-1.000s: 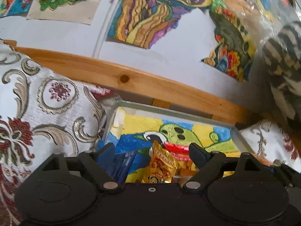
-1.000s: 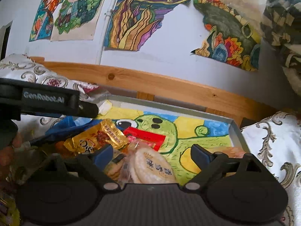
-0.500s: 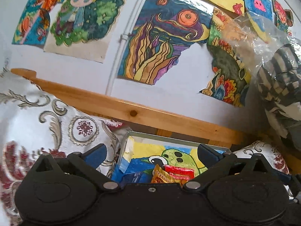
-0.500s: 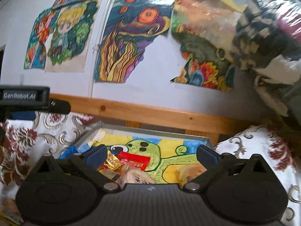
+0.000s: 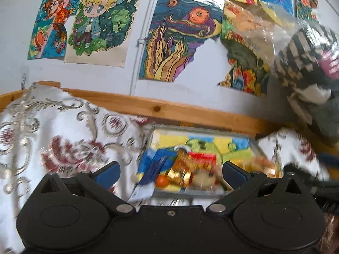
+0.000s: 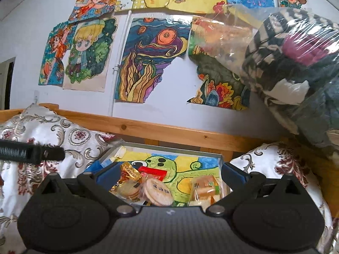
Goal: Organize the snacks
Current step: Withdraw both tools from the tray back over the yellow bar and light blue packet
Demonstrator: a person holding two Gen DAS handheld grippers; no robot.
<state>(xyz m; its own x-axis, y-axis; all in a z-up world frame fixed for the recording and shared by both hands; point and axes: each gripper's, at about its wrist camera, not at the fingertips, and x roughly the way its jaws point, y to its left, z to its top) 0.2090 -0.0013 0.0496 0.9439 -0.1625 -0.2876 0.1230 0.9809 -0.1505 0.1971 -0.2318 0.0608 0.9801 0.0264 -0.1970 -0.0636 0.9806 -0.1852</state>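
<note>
Several wrapped snacks lie heaped in a shallow grey tray (image 6: 221, 158) at the lower centre of both wrist views, its floor lined with a bright drawing of a green creature on yellow and blue. In the right wrist view the pile reads clearly: a gold foil packet (image 6: 131, 172) at the upper left of the heap, a red packet (image 6: 153, 172) just beside it, round pale crackers in clear wrap (image 6: 157, 192) at the front, and a clear bag of square biscuits (image 6: 204, 188) toward the lower right. The left wrist view is blurred, but a blue packet (image 5: 156, 165) shows at the tray's left side and a small orange round thing (image 5: 162, 181) near the front edge.

Both tools hang above and short of the tray, touching nothing. The left gripper (image 5: 169, 172) has its jaws spread wide with nothing between them; the right gripper (image 6: 169, 172) is likewise spread and empty. White patterned cushions (image 6: 63, 139) flank the tray, and a wooden rail (image 6: 169, 131) runs behind it.
</note>
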